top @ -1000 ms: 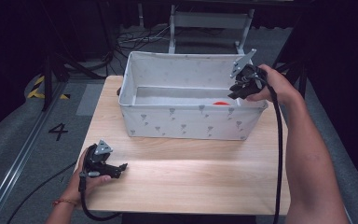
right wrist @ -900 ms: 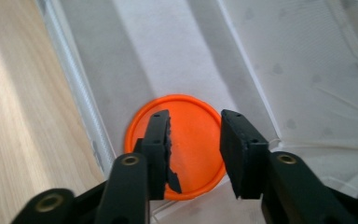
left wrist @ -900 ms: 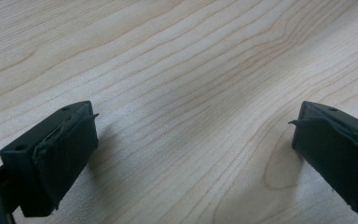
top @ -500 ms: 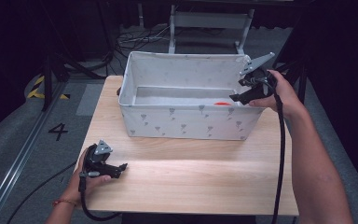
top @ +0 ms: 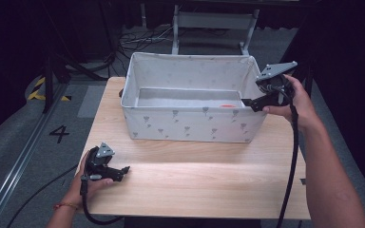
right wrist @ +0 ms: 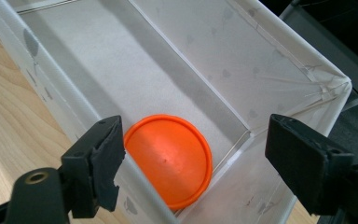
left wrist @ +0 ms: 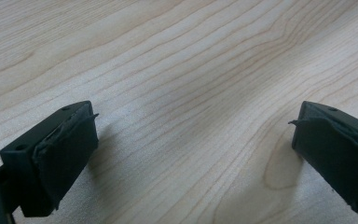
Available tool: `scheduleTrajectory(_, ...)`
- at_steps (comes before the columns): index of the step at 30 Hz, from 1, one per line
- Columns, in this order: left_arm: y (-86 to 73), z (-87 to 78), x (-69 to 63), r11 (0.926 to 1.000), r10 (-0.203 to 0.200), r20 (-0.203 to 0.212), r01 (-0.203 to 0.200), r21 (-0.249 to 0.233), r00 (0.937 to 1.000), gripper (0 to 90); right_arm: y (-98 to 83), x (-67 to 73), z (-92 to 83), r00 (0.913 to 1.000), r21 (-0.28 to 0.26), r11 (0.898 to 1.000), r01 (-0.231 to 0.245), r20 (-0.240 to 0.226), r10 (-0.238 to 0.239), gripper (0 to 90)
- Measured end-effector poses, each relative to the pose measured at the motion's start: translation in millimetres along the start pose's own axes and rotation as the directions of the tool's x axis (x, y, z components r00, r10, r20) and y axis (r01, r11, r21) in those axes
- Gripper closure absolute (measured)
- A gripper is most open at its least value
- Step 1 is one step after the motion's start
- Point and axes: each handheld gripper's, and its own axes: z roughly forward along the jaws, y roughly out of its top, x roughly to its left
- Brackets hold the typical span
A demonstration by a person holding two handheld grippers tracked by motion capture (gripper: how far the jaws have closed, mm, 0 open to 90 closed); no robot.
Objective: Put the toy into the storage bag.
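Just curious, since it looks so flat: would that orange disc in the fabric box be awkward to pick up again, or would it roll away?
The orange disc lies flat on the floor of the fabric box, so it probably would not roll. It looks thin and smooth, likely light plastic, so jaws might slip on it. It sits close to a corner, which may hinder getting under its rim.

Left gripper (top: 122, 169): black body, grey three-cornered plate on top, black cable trailing from its rear. Thin orange-red band on the left wrist (top: 65, 206). Forearms bare, no sleeves.

Right gripper (top: 245, 101): same black build, grey plate with small holes, thick black cable along the forearm.

Jaws are blocky black plastic with a screw hole on top; dark rubbery pads (left wrist: 63, 154), edges frayed.
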Motion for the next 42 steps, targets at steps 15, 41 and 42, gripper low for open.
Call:
scheduleTrajectory(15, -0.2, 0.0, -0.5, 1.0000, -0.004, -0.003, 0.004, -0.002, 1.0000, 0.5, -27.4, 37.5, -20.4, 0.9979, -0.026, 0.998, 0.063, 0.018, -0.063, 18.7)
scheduleTrajectory(41, -0.3, 0.1, -0.6, 1.0000, -0.005, -0.006, 0.005, -0.004, 1.0000, 0.5, -105.6, 69.8, -6.1, 0.9962, 0.023, 0.997, 0.068, 0.053, -0.069, 18.7)
scheduleTrajectory(42, -0.3, 0.1, -0.7, 1.0000, -0.005, -0.006, 0.005, -0.004, 1.0000, 0.5, -108.1, 70.5, -5.0, 0.9960, 0.028, 0.997, 0.070, 0.055, -0.071, 18.7)
